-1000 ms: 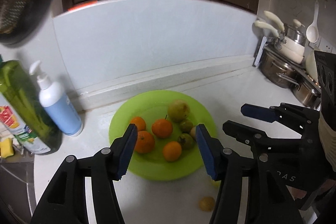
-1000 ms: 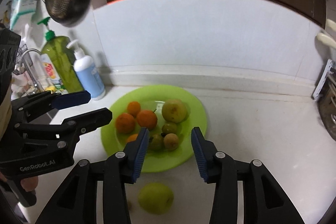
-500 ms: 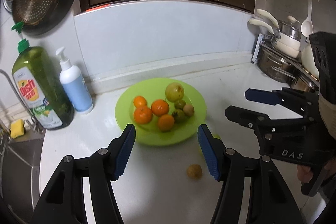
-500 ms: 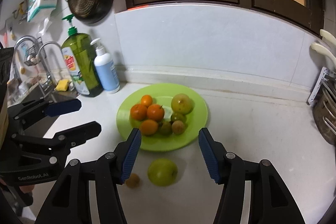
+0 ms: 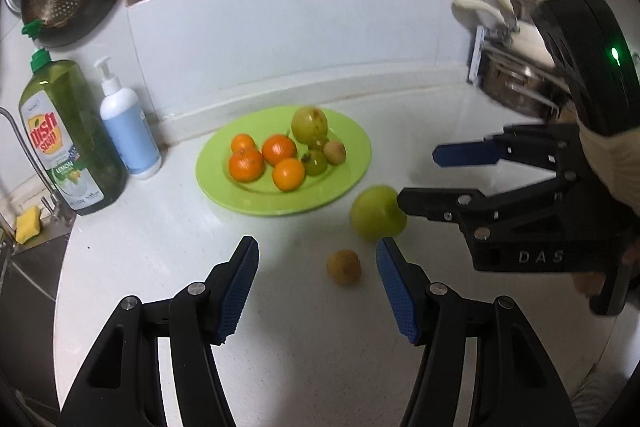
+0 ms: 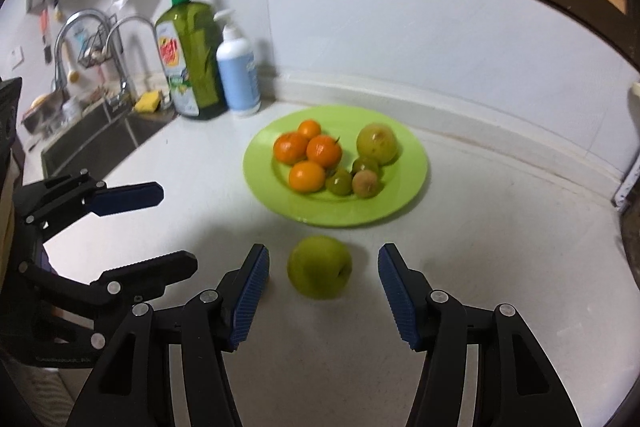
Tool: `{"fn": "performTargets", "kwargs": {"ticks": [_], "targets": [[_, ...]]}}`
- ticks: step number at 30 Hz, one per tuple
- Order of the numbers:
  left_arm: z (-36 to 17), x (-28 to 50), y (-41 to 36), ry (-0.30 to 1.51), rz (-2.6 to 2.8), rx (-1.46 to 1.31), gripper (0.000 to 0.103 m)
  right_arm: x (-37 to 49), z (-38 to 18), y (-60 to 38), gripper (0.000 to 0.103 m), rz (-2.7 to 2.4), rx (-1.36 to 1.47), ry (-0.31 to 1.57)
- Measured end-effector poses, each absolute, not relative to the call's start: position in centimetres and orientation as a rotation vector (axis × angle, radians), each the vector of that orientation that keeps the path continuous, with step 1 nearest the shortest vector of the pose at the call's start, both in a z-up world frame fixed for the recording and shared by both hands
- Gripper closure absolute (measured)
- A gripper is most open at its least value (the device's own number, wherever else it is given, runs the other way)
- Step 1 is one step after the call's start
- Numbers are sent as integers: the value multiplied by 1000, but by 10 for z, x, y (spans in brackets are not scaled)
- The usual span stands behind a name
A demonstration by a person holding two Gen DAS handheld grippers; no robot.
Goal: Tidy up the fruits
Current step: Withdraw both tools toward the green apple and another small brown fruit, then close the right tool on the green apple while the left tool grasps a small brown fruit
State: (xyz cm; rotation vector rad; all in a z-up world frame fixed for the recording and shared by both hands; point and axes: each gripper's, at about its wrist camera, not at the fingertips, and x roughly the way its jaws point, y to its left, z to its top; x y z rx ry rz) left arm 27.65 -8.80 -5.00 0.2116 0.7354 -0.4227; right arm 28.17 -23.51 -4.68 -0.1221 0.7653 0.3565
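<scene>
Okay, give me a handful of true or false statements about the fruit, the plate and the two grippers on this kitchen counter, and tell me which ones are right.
1. The green apple lies on the counter, off the green plate. True.
2. The right gripper is clamped on the green apple. False: its blue pads stand either side of the apple with gaps, touching nothing.
3. Four oranges lie on the plate. True.
4. The small brown fruit sits on the plate. False: it lies on the counter, just ahead of the left gripper.
5. The left gripper holds an orange. False: its jaws are open and empty.
6. A dish soap bottle stands beside a white pump bottle. True.
</scene>
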Motion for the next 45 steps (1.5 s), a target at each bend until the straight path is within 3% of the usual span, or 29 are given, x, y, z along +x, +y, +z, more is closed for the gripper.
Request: {"fn": "performTargets", "kwargs": {"ticks": [24,29,45], "targets": [[-105,310,-111,862,-499,252,63,310,-97,-232,45,462,-192,875],[-107,313,-111,880,-515,236,75,315,-100,-230,45,475,-186,884],[-100,318,-91,880,-428,179,75,327,-105,-223,45,472,-150,892]]}}
